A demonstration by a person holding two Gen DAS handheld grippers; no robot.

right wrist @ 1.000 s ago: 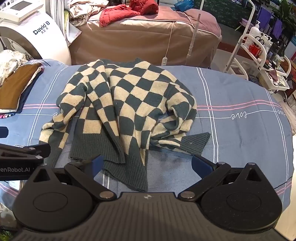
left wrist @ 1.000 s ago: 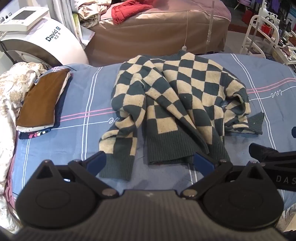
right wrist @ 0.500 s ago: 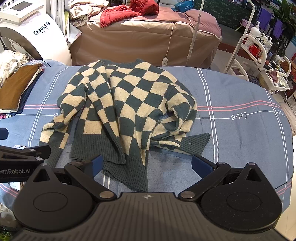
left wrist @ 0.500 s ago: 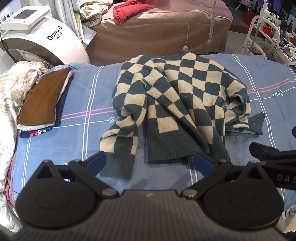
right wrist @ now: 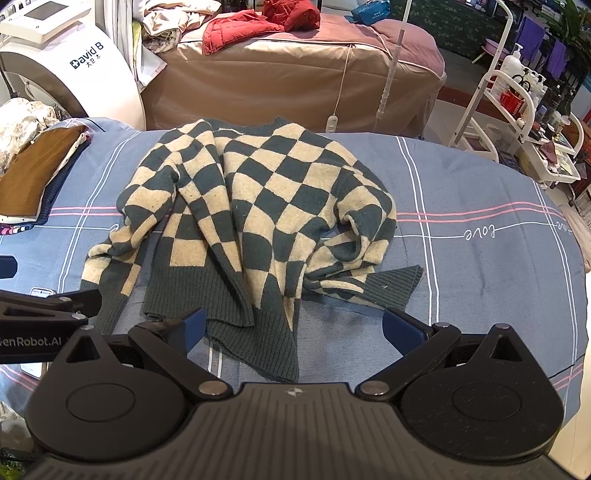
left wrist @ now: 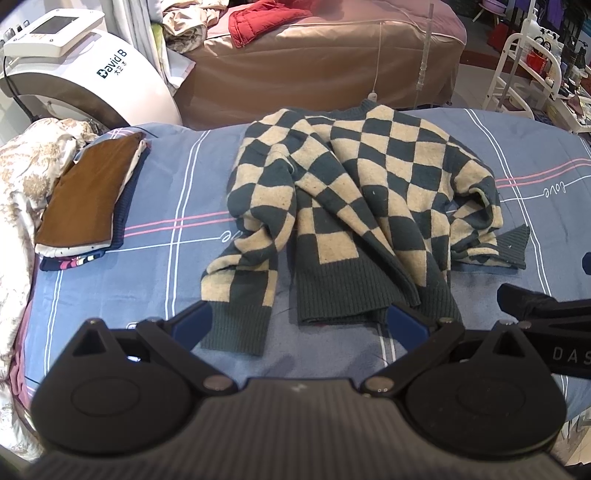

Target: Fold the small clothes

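Observation:
A green-and-cream checkered sweater lies crumpled on the blue bedsheet, sleeves bunched at both sides and the ribbed hem toward me. My left gripper hovers open just short of the hem and the left cuff, holding nothing. My right gripper is open too, above the hem's near edge, empty. Each gripper's side shows at the edge of the other's view.
A folded stack topped by a brown garment lies at the sheet's left edge beside floral bedding. Behind are a white machine, a brown-covered bed with red clothes, and a white trolley at right.
Both grippers have drifted slightly; the sweater sits a little lower in the left view. Nothing was grasped and the sweater has not moved.

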